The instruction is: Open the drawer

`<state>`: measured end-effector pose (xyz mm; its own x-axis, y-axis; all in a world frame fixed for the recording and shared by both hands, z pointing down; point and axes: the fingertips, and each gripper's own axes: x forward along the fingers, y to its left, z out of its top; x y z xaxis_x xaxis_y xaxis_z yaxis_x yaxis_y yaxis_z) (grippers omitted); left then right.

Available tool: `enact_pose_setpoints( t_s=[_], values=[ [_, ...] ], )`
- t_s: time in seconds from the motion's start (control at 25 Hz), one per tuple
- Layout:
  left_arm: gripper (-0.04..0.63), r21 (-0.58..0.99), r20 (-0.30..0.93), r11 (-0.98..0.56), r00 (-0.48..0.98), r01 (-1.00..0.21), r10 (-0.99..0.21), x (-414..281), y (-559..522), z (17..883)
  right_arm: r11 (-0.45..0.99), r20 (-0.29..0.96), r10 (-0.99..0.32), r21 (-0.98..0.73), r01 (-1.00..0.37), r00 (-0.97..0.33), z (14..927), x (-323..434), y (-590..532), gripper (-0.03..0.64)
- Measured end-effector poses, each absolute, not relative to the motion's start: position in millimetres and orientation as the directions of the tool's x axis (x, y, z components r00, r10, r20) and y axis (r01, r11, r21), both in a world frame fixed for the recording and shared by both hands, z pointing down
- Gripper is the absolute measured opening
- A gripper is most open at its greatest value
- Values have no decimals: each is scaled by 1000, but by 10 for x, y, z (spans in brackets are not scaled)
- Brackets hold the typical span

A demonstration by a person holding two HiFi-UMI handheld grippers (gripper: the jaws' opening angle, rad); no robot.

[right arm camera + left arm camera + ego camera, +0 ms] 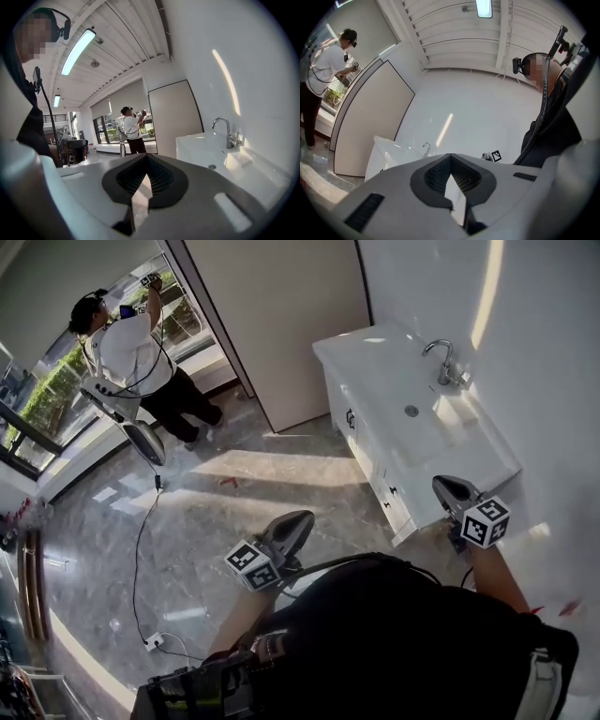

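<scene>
A white vanity cabinet (367,454) with a basin top and chrome faucet (441,360) stands against the right wall. Its front carries small dark drawer handles (391,491). My left gripper (306,518) hovers over the floor, well short of the cabinet, with its jaws shut and nothing in them. My right gripper (441,484) is held beside the cabinet's near corner, shut and empty too, touching nothing. In the left gripper view the left gripper (450,156) faces the vanity cabinet (386,154) from a distance. In the right gripper view the right gripper (147,155) looks across the basin top (206,147).
Another person (131,357) stands at the window at the far left with a wheeled device (141,435) behind them. A cable runs across the marble floor to a power strip (153,642). A tall beige panel (281,324) stands beyond the vanity.
</scene>
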<state>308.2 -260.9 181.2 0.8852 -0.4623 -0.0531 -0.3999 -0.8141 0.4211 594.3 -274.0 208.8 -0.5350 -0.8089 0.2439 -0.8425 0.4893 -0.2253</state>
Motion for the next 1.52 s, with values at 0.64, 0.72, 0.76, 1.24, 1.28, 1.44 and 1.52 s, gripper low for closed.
enact_pose_setpoints(
  t_s=[0.64,0.72,0.76,1.24,1.28,1.44,1.52],
  values=[
    [0,448,-125,-819,882,-359,-455,1644,-3299,1946,476,304,-813,-146,-867,-497,1825,4571,-3180,2],
    [0,464,-120,-813,885,-351,-450,1623,-3335,2011,483,307,-808,-145,-864,-503,1798,4482,-3247,2],
    [0,464,-123,-815,886,-347,-447,1623,-3328,2030,490,308,-804,-142,-860,-509,1778,4447,-3263,2],
    [0,416,-86,-743,791,-524,-606,2070,-3201,2050,676,250,-704,-55,-735,-665,1671,4850,-3639,2],
    [0,422,-94,-737,783,-528,-614,2205,-3179,2080,689,249,-695,-37,-724,-675,1656,4940,-3653,2],
    [0,430,-94,-724,771,-539,-630,2707,-3177,2126,721,220,-668,-43,-691,-711,1585,5293,-3710,2],
    [0,408,-64,-726,776,-553,-628,2884,-3212,2106,732,202,-657,-61,-679,-727,1574,5396,-3728,2]
  ],
)
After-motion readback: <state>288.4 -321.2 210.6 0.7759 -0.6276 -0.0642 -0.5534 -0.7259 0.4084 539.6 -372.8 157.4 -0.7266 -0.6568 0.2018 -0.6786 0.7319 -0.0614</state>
